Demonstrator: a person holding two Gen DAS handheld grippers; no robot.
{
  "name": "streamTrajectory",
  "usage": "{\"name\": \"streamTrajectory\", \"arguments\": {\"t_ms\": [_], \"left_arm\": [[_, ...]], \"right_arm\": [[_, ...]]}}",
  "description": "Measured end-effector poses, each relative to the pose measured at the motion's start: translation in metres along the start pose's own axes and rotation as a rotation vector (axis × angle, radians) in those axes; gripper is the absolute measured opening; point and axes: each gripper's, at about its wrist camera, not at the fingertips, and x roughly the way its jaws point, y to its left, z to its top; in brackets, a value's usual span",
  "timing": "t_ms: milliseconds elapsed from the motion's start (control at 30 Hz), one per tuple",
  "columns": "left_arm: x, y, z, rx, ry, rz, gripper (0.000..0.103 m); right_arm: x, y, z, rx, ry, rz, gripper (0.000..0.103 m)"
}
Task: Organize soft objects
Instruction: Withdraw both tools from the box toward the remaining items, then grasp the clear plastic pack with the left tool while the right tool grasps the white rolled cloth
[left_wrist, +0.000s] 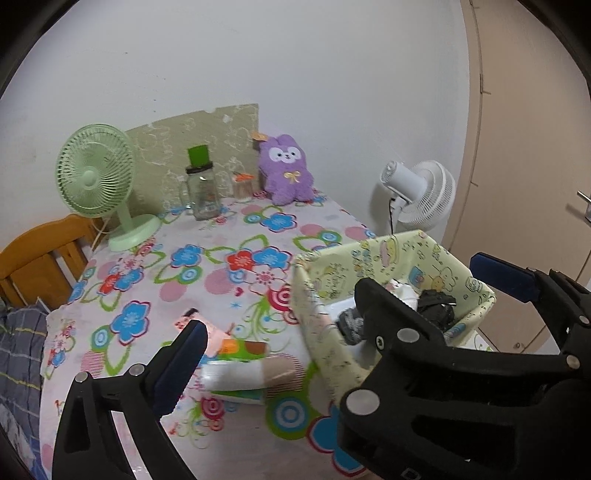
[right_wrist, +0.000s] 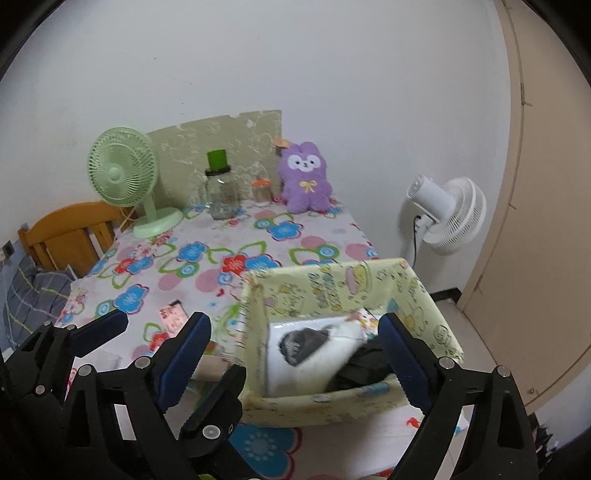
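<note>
We are seeing only part of the socks; a finger is covering them. The things in the box are looking blurry.

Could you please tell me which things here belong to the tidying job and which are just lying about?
Job: bin, socks inside, socks on the table, both grippers.
Lying about: green fan, white fan, jar, plush, chair.

L hand-held gripper spread wide, empty | fabric bin w/ socks
</note>
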Motion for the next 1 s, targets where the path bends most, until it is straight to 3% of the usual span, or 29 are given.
{"name": "streamTrajectory", "arguments": {"t_ms": [533, 1000], "left_arm": [[-0.032, 0.051, 0.0, -0.035, -0.061, 0.067, 0.103], [-0.031, 0.08, -0.01, -0.083, -0.059, 0.089, 0.103]], "right_arm": [[-0.014, 0.059, 0.014, -0.048, -0.07, 0.063, 0.1], [-0.005, 0.088, 0.012, -0.051, -0.049, 0.113, 0.1]]}}
